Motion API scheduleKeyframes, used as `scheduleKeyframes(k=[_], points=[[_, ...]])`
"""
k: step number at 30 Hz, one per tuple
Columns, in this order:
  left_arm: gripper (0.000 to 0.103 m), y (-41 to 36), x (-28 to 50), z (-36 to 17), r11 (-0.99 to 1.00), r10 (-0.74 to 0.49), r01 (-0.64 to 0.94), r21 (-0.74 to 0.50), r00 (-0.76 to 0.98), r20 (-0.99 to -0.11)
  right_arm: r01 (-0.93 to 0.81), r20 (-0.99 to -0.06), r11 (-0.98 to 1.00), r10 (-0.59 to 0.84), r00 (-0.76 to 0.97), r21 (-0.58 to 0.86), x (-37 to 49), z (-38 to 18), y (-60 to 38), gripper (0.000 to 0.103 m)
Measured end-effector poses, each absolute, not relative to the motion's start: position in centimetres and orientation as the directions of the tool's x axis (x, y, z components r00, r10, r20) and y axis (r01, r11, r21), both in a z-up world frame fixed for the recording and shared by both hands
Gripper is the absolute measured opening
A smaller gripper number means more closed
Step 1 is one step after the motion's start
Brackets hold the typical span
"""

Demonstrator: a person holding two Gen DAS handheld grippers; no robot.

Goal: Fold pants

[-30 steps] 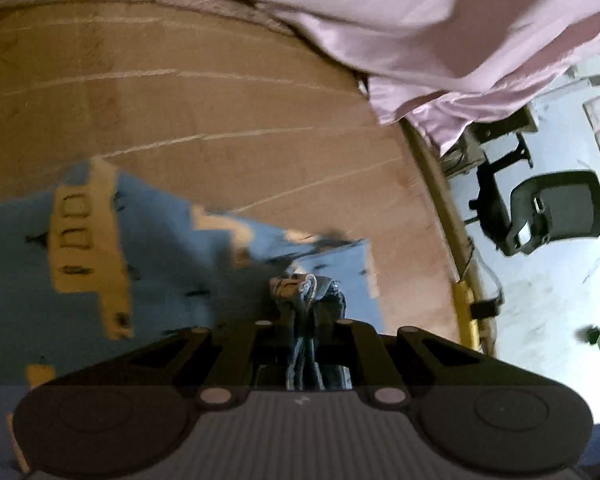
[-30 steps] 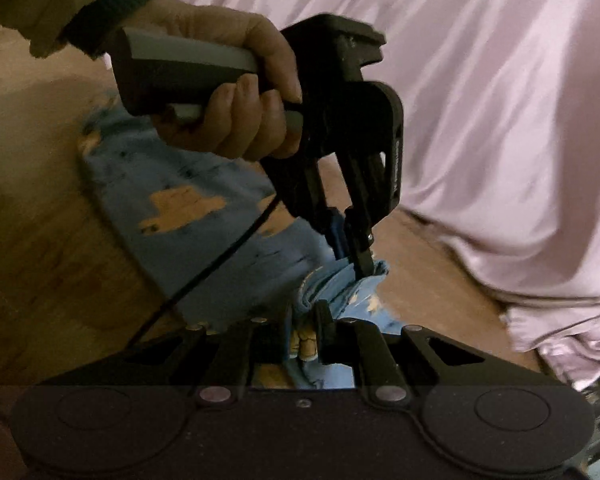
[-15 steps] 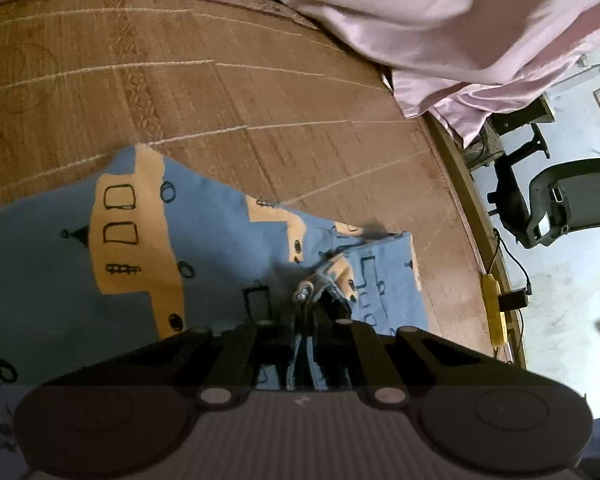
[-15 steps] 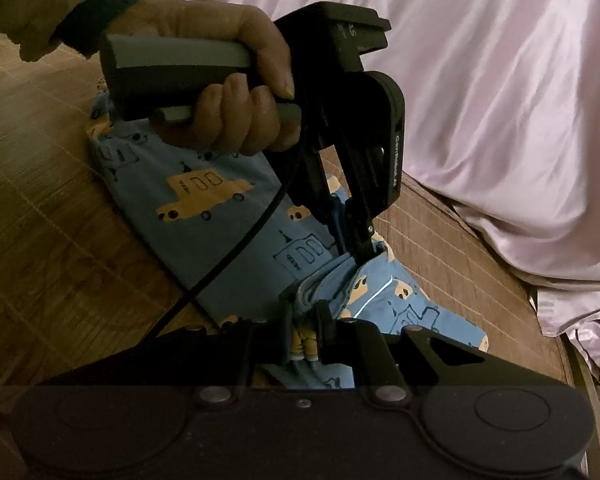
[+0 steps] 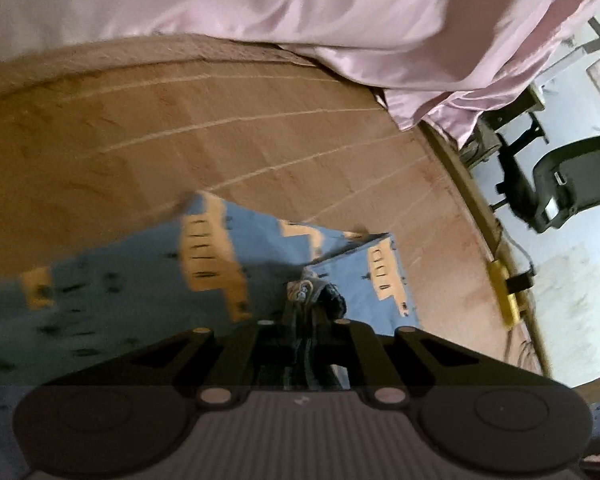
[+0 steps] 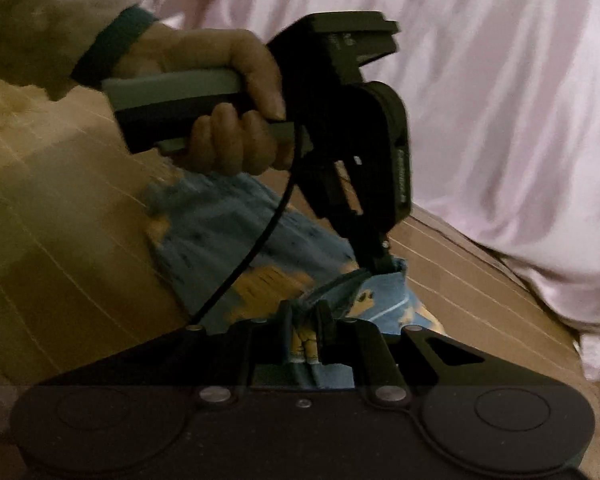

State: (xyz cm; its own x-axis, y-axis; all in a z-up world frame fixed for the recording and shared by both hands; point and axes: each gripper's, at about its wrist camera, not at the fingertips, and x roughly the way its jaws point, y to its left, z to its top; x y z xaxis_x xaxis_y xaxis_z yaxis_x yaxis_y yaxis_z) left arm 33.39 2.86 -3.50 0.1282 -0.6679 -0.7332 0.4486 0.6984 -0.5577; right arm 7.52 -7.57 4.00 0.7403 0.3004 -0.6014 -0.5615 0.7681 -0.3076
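Lying on a brown woven mat (image 5: 148,136), the blue children's pants (image 5: 132,280) with a yellow vehicle print are pinched at one end by both grippers, and the cloth between the two grips rises off the mat in a fold. The left gripper (image 5: 305,312) is clamped on a bunched edge of the pants, the fabric gathered into a dark wad between its fingers; the wad hides the fingertips themselves. The right gripper (image 6: 305,320) is likewise closed on the pants' edge, with printed cloth showing in the narrow gap between its fingers. In the right wrist view the left gripper (image 6: 380,258) comes down from above, held by a hand (image 6: 224,96) in a dark-cuffed sleeve, its tips sunk in the fabric, a black cable (image 6: 256,248) hanging from it across the pants. Motion blur smears the print, so the pictured vehicles are hard to read, and the far end of the pants is cut off behind the gripper bodies. A pink satin sheet (image 5: 300,12) is heaped along the mat's far side. Past the mat's edge stands a black office chair (image 5: 568,180), partly cropped.
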Motion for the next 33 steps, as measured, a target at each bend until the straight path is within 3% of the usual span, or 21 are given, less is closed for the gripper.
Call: scheduleKeyframes(k=[6, 9, 10, 11, 15, 17, 20, 23, 24, 28, 30, 31, 33], points=[[0.011, 4.8, 33.2, -6.2, 0.77, -0.566, 0.454, -0.449, 0.162, -0.808, -0.642, -0.668, 0.724, 0.349, 0.657, -0.253, 8.8, 1.1, -5.3, 0.014], [0.026, 6.0, 32.3, -5.9, 0.786, -0.561, 0.432, -0.443, 0.196, -0.804, -0.671, -0.653, 0.706, 0.399, 0.643, -0.229, 8.0, 1.6, -6.3, 0.043], [0.041, 6.3, 31.6, -5.3, 0.796, -0.545, 0.44, -0.416, 0.22, -0.809, -0.672, -0.637, 0.703, 0.412, 0.652, -0.234, 7.6, 2.1, -6.9, 0.065], [0.051, 6.7, 30.8, -4.8, 0.809, -0.522, 0.45, -0.377, 0.256, -0.814, -0.666, -0.61, 0.701, 0.417, 0.674, -0.257, 7.1, 2.6, -7.9, 0.081], [0.059, 9.7, 26.2, -2.4, 0.863, -0.469, 0.42, -0.282, 0.455, -0.757, -0.586, -0.574, 0.753, 0.348, 0.741, -0.3, 8.2, 3.4, -10.7, 0.082], [0.071, 11.7, 23.4, -1.7, 0.915, -0.394, 0.326, -0.237, 0.599, -0.697, -0.529, -0.561, 0.805, 0.317, 0.765, -0.267, 9.8, 3.1, -11.0, 0.075], [0.069, 14.2, 20.1, -2.2, 0.988, -0.152, 0.092, -0.125, 0.717, -0.68, -0.487, -0.583, 0.842, 0.281, 0.762, -0.23, 11.6, 0.9, -10.0, 0.064], [0.055, 15.7, 19.1, -3.4, 0.994, 0.039, -0.101, -0.045, 0.699, -0.715, -0.476, -0.606, 0.858, 0.277, 0.746, -0.193, 12.0, -1.1, -9.4, 0.063], [0.055, 16.3, 19.1, -3.7, 0.987, 0.067, -0.151, -0.051, 0.682, -0.728, -0.464, -0.608, 0.868, 0.273, 0.746, -0.18, 12.0, -1.1, -9.4, 0.063], [0.052, 18.3, 19.8, -4.2, 0.952, -0.004, -0.225, -0.207, 0.668, -0.744, -0.46, -0.607, 0.869, 0.269, 0.747, -0.182, 12.1, -1.2, -9.4, 0.068], [0.043, 18.9, 20.5, -4.5, 0.936, -0.05, -0.234, -0.264, 0.653, -0.756, -0.473, -0.609, 0.86, 0.274, 0.745, -0.192, 12.0, -1.1, -9.4, 0.069], [0.028, 19.1, 20.8, -4.6, 0.927, -0.074, -0.236, -0.291, 0.646, -0.76, -0.476, -0.61, 0.858, 0.275, 0.743, -0.193, 12.1, -1.2, -9.4, 0.07], [0.023, 19.0, 21.0, -4.4, 0.919, -0.08, -0.246, -0.308, 0.649, -0.756, -0.477, -0.613, 0.857, 0.274, 0.741, -0.193, 12.2, -1.2, -9.5, 0.071]])
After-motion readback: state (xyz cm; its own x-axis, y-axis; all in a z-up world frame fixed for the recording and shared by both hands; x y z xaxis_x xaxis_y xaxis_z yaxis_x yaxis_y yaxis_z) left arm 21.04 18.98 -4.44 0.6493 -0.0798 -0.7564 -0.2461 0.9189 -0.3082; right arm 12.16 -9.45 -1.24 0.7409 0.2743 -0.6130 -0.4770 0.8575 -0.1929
